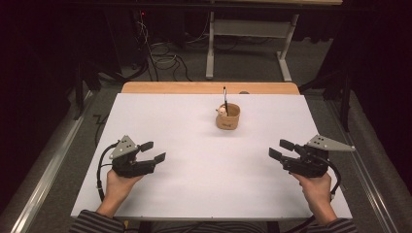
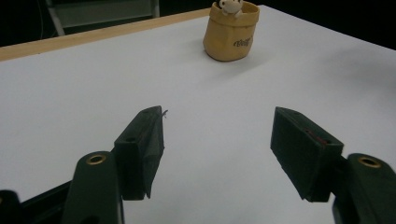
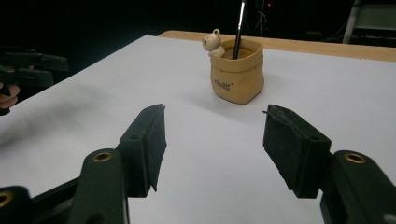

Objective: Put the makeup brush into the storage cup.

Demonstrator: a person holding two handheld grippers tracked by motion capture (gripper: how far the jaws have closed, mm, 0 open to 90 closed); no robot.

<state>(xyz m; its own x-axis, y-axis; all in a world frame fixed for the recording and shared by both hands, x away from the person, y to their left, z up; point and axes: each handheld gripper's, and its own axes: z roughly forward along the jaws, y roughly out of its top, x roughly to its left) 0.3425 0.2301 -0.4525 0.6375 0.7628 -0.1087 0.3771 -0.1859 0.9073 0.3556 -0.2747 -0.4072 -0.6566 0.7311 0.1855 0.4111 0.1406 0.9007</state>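
Both the left gripper (image 1: 152, 151) and right gripper (image 1: 281, 149) were released, empty, apart from the cup (image 1: 228, 117) holding a pen (image 1: 225, 99); judging by this, reaching it came next.

Tan pot (image 1: 228, 119) (bear-trimmed), white table (image 1: 194, 184), black pen (image 1: 225, 99)

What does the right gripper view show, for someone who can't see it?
A tan pen holder shaped like a little sack, with a small bear figure on its rim and a dark pen standing inside, sits on a white table. The right tongs point toward it, jaws open and empty.
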